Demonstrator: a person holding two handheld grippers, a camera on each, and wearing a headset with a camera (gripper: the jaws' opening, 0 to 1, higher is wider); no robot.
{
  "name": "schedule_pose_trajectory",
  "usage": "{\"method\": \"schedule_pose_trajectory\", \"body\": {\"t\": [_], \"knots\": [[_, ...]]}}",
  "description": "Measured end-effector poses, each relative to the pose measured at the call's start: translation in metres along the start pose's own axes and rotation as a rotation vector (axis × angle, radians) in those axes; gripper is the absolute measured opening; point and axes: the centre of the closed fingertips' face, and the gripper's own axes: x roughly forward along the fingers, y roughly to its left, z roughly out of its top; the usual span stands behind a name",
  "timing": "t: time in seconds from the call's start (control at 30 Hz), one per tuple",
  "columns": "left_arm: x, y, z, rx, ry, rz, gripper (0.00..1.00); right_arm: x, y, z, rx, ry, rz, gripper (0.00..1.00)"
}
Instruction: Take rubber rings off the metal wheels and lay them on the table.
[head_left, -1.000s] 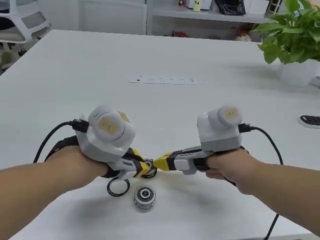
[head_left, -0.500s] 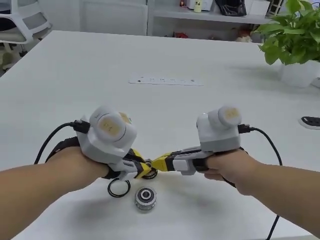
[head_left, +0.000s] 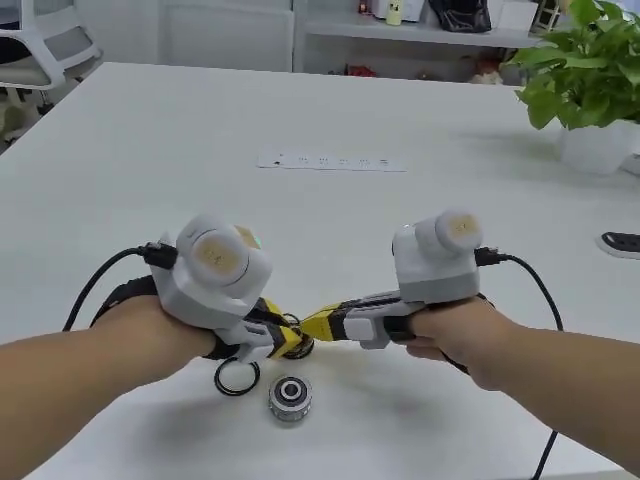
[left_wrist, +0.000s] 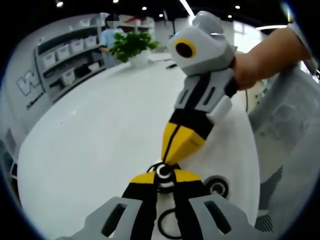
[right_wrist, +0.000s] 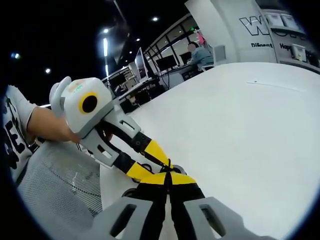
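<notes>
Your left gripper (head_left: 288, 340) clamps a metal wheel (left_wrist: 164, 171) over the table (head_left: 330, 110) | your right gripper (head_left: 312, 325), jaws together, touches its rim | a loose rubber ring (head_left: 237, 376) and second wheel (head_left: 290, 393) lie alongside

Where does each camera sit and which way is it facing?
Head view: headset, looking forward and down at the table; both forearms show, left gripper and right gripper meeting tip to tip.
Left gripper view: on the left gripper, looking along its jaws past the held wheel at the right gripper and plant.
Right gripper view: on the right gripper, looking back at the left gripper and the person's arm.
Shared: the gripper views face each other.
</notes>
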Motion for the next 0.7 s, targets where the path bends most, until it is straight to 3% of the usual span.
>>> {"method": "schedule_pose_trajectory", "body": {"t": [0.53, 0.7], "knots": [[-0.0008, -0.0003, 0.0013, -0.023, -0.025, -0.005, 0.13, -0.0049, -0.0056, 0.0020, 0.020, -0.010, -0.022, 0.00], [-0.0034, -0.0012, 0.0025, 0.007, -0.027, -0.011, 0.14, -0.0049, -0.0055, 0.0023, 0.022, -0.011, -0.020, 0.00]]}}
